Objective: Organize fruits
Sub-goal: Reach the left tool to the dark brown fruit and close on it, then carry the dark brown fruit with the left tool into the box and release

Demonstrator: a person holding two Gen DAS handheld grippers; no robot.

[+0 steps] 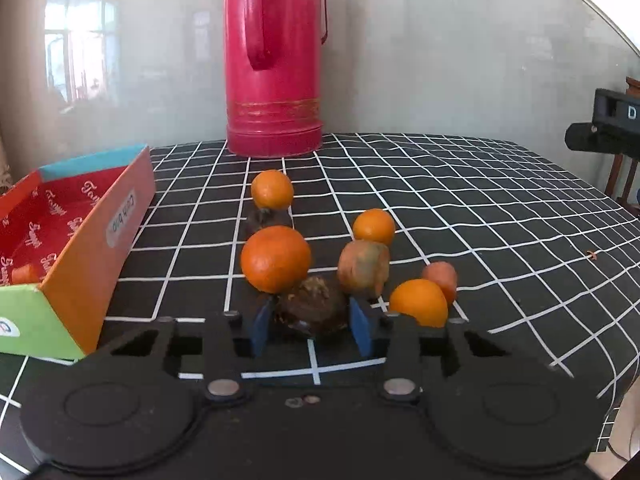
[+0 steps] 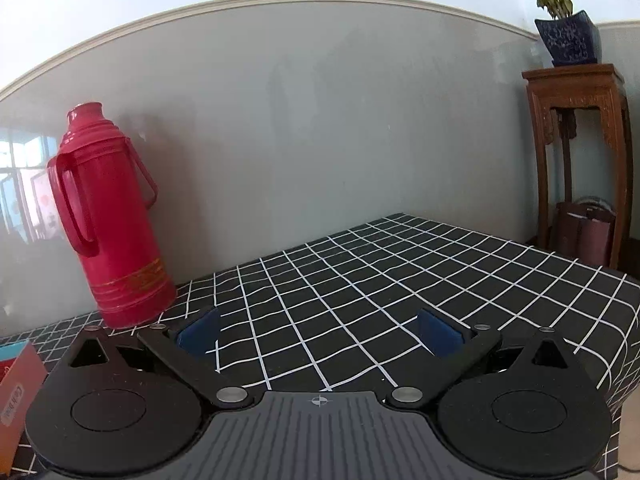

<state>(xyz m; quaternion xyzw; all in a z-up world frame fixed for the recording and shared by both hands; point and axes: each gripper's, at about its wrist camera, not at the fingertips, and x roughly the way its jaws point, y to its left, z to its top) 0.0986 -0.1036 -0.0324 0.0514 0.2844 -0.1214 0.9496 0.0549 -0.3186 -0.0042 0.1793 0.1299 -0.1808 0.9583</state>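
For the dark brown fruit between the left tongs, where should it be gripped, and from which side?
Grip the dark brown fruit across its widest middle, coming low from the near side as the left tongs do now. It is round and squat, and the big orange crowds it behind.

A glossy grey wall (image 2: 320,128), capped by a pale moulding (image 2: 280,0), rose behind a table covered in a black cloth with a white grid (image 2: 400,280). A window reflection (image 1: 80,40) showed daylight on the wall. At right stood a carved wooden stand (image 2: 576,128) bearing a potted plant (image 2: 564,28).
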